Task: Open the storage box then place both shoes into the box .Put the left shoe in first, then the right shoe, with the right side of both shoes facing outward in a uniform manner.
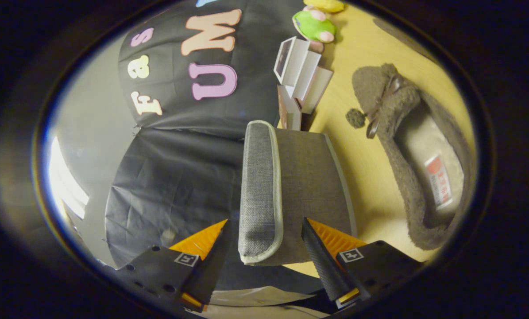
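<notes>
Black cloth wall, wooden floor

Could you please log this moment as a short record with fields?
gripper: fingers open, either side of the lid's edge, not pressing it
box: grey woven fabric storage box, its pale-trimmed lid raised between the fingers
shoe: brown fluffy slipper with bow and pompom on the wooden table, beside the box
beyond box: white cards, green plush toy

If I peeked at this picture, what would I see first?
First, the grey fabric lid of the storage box, standing up between the open gripper fingers. Beside the box lies a fuzzy brown slipper with a bow on the wooden table.
</notes>
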The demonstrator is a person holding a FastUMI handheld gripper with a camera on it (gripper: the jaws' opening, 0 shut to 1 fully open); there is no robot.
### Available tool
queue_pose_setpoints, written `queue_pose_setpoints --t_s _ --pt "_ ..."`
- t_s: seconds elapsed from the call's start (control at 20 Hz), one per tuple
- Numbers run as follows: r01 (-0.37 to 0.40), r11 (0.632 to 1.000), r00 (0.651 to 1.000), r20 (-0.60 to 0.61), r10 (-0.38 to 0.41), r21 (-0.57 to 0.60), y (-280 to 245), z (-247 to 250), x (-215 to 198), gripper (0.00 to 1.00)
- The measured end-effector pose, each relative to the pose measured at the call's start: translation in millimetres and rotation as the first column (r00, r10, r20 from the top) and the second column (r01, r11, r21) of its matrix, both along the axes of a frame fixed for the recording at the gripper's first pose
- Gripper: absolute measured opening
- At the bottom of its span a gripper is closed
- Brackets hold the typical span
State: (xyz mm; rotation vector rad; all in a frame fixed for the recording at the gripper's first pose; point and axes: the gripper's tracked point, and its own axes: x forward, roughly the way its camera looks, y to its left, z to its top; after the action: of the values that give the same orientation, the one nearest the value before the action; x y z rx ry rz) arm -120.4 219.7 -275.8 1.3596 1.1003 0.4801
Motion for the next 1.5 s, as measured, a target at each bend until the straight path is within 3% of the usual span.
queue_pose_setpoints --t_s 0.2,0.25,0.75,0.8,0.95,1.05,1.5 --pt "-0.002 0.998 0.999 -0.036 0.005 0.061 9 1 -4 0.92" --pt "-0.003 0.998 0.999 -0.040 0.005 0.064 9 -1 -3 0.79" --pt "0.015 0.996 0.996 -0.087 -0.007 0.087 7 4 1 0.30" --pt "0.023 0.997 0.997 -0.077 -0.017 0.076 22 -1 3 0.25" --pt "0.074 0.993 0.996 -0.057 -0.068 0.097 0 16 20 0.11" --pt "0.045 0.994 0.998 -0.039 -0.041 0.103 0 22 18 0.03" --pt "-0.036 0.995 0.995 0.096 0.027 0.091 16 93 32 0.03"
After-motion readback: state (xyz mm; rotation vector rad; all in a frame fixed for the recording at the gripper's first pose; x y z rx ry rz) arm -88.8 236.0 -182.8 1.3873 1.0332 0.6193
